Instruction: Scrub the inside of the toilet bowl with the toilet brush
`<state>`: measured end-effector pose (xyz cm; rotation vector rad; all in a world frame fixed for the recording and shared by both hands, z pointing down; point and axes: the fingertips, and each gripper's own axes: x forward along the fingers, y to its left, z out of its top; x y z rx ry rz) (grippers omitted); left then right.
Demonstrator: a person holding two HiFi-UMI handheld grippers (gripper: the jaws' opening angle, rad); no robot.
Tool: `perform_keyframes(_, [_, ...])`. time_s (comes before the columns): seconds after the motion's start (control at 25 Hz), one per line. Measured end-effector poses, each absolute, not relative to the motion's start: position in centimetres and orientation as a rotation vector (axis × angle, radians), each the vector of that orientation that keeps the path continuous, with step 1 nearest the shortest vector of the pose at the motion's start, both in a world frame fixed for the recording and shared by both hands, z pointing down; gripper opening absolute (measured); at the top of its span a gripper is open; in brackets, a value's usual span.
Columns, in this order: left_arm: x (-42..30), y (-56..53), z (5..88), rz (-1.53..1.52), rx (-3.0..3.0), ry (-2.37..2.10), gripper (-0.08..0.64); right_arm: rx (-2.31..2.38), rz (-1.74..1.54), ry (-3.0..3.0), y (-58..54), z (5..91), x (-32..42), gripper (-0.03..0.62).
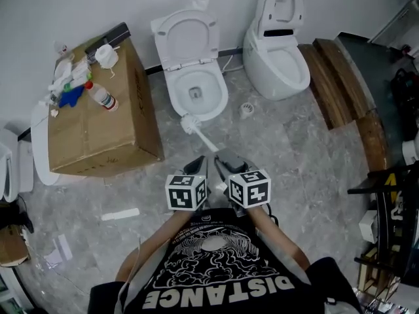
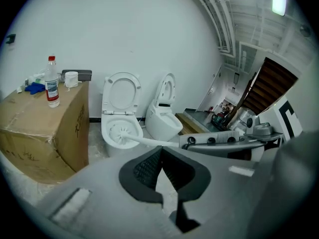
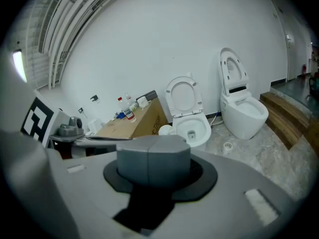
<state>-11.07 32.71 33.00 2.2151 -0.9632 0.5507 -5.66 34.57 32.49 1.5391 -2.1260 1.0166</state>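
Holding a white long-handled toilet brush short of the bowl of a white ceramic toilet with raised seat and lid.

Right tongs are pressed together on the near end of the brush handle. The bristle head hangs just in front of the bowl's front rim, outside the bowl, above the grey marbled floor. Left tongs sit just beside the right pair, their dark ribbed pads meeting at the tips with nothing between them. A second white toilet stands to the right. A brown cardboard box to the left carries a clear red-capped bottle.
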Motion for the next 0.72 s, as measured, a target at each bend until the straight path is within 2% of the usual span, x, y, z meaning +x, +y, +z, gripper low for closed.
perform_keyframes(0.72, [-9.9,27.7,35.7,0.549,2.137,-1.004,-0.002,1.461,1.057,-2.138,29.5,34.8,-4.3,0.152])
